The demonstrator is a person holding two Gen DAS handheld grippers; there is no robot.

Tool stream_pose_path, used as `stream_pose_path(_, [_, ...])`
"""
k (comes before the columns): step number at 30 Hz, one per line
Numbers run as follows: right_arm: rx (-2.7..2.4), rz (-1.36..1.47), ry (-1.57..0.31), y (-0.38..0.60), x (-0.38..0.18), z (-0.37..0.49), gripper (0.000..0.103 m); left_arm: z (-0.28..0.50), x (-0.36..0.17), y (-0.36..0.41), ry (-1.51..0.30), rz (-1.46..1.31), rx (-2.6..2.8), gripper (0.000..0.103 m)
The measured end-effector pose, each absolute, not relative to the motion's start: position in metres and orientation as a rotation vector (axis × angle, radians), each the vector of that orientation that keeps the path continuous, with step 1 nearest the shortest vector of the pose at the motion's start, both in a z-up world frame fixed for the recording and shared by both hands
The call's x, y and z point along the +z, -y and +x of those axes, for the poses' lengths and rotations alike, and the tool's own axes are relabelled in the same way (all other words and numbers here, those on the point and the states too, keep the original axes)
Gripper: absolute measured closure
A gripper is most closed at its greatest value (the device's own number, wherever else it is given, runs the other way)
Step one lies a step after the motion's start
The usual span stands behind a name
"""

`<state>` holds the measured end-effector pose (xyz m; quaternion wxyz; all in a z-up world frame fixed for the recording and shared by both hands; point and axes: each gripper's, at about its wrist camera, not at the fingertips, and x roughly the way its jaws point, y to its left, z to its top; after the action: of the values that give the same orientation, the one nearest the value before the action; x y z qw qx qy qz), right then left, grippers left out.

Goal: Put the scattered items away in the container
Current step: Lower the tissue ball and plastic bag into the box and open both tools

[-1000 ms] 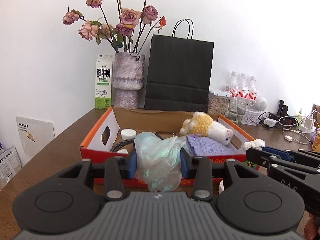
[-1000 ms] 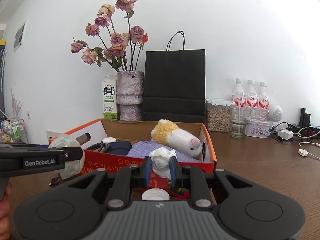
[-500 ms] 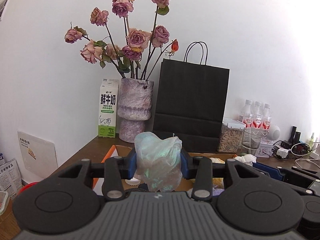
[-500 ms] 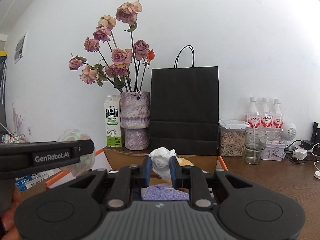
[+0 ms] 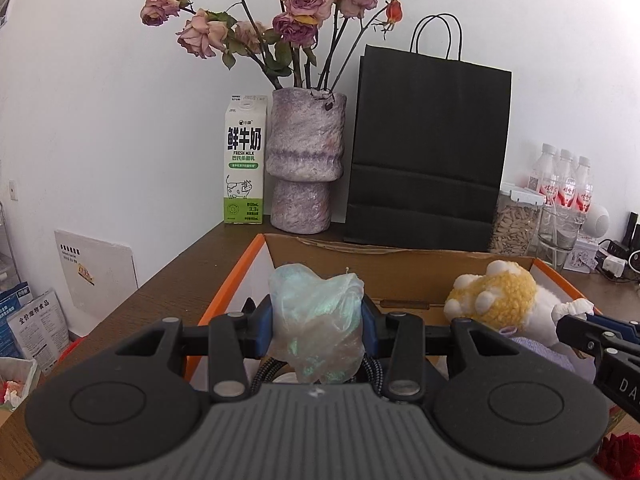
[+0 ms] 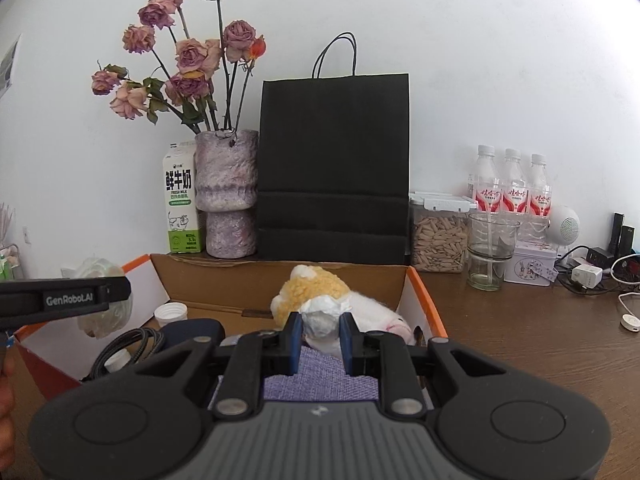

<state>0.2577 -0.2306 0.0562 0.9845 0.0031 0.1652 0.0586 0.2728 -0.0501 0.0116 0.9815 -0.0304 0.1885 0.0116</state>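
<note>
White wall at the back, and a brown wooden tabletop (image 6: 520,340) that's pretty cluttered. Biggest thing against the wall is a black paper bag (image 6: 334,168), with a mottled purple vase (image 6: 226,192) of dried-out roses just left of it and a milk carton (image 6: 180,208) tucked beside the vase. Off to the right there's a jar of seeds (image 6: 438,240), an empty glass (image 6: 490,252) and three little bottles (image 6: 510,192) behind them. In front of the bag sits the container, an open cardboard box (image 6: 280,280) with orange edges, already holding a yellow-and-white plush toy (image 6: 320,292), a purple cloth (image 6: 320,376), a coiled black cable (image 6: 128,344) and a white cap (image 6: 171,314). Both hands are over the box. The left tool (image 5: 317,330) has its pads squeezed onto a crumpled clear plastic bag (image 5: 316,324), held up above the left side of the box. The right tool (image 6: 320,342) is nearly closed, pinching a small wad of white tissue (image 6: 322,318) right above the cloth and in front of the plush toy. Neither item is touching the box contents as far as I can tell.
</note>
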Motion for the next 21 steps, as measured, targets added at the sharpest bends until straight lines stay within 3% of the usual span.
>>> stream_pose_path(14, [0.097,0.008,-0.377,0.232,0.050,0.252,0.084,0.269,0.007,0.060,-0.387,-0.020,-0.007,0.060])
stream_pose_path(19, [0.089,0.016,-0.374,0.233,0.050,0.253,0.081,0.265,0.008,0.061,-0.367,-0.008,0.000,0.051])
stream_pose_path(20, [0.083,0.017,-0.367,0.233,0.051,0.251,0.073,0.263,0.009,0.062,-0.359,-0.003,0.004,0.041])
stream_pose_path(21, [0.082,0.019,-0.362,0.233,0.051,0.250,0.054,0.262,0.010,0.063,-0.350,0.001,0.010,0.034])
